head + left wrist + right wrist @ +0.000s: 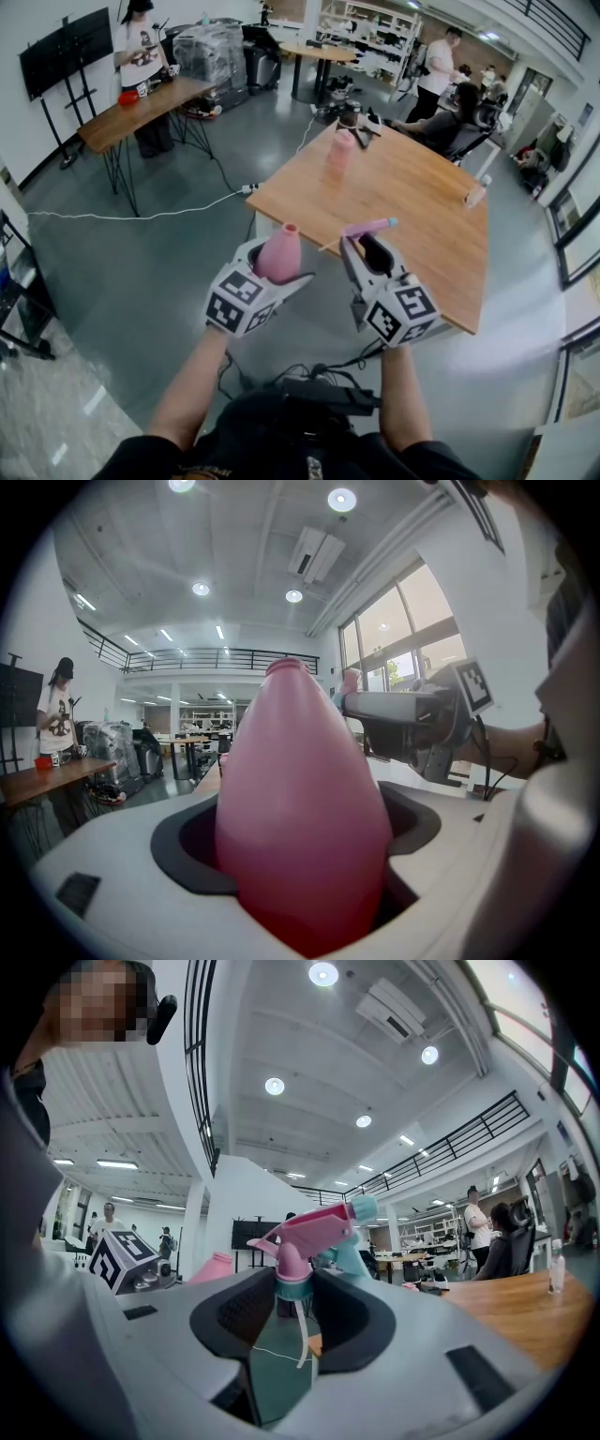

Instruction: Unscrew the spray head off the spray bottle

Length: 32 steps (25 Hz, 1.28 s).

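My left gripper point(277, 270) is shut on the pink spray bottle point(279, 251), which stands upright with its neck open and no head on it. In the left gripper view the bottle point(302, 808) fills the gap between the jaws. To its right, my right gripper point(368, 247) is shut on the spray head point(368, 226), pink with a teal nozzle. The right gripper view shows the pads pressing the head's point(314, 1230) teal collar, and its thin dip tube point(301, 1335) hangs free below. Head and bottle are apart, side by side, near the table's front corner.
A wooden table point(412, 202) lies ahead, with a second pink bottle point(338, 153) at its far end and a small clear bottle point(474, 195) near its right edge. People sit and stand beyond it. A white cable point(131, 216) crosses the grey floor on the left.
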Each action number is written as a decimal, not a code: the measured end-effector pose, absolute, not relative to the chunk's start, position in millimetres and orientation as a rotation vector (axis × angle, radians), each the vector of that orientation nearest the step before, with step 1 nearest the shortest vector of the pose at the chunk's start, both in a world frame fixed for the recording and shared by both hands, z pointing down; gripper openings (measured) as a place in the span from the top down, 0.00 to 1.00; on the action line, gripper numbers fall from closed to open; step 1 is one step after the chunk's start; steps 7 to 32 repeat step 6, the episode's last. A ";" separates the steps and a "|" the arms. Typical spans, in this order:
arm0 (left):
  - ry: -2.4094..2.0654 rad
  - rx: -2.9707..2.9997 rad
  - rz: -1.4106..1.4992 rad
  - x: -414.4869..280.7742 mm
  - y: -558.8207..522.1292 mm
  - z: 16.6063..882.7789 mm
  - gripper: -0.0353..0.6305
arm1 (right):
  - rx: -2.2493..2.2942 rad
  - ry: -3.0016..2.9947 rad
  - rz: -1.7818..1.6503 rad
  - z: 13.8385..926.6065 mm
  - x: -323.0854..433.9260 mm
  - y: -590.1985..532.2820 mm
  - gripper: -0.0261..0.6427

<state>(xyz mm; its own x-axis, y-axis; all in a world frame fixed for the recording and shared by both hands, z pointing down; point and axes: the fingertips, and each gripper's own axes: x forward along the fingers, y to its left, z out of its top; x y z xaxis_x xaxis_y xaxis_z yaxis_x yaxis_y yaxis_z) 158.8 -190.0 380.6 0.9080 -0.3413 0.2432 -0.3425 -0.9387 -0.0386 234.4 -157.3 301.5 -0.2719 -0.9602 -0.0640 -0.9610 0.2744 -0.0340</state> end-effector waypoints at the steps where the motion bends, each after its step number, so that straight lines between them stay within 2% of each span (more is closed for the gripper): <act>1: -0.548 3.063 0.390 158.9 -190.0 380.7 0.29 | -1.855 2.448 0.017 301.2 234.6 -157.2 0.76; 32: -0.544 3.065 0.392 160.4 -189.9 380.1 0.29 | -1.869 2.438 0.009 299.2 236.3 -156.8 0.76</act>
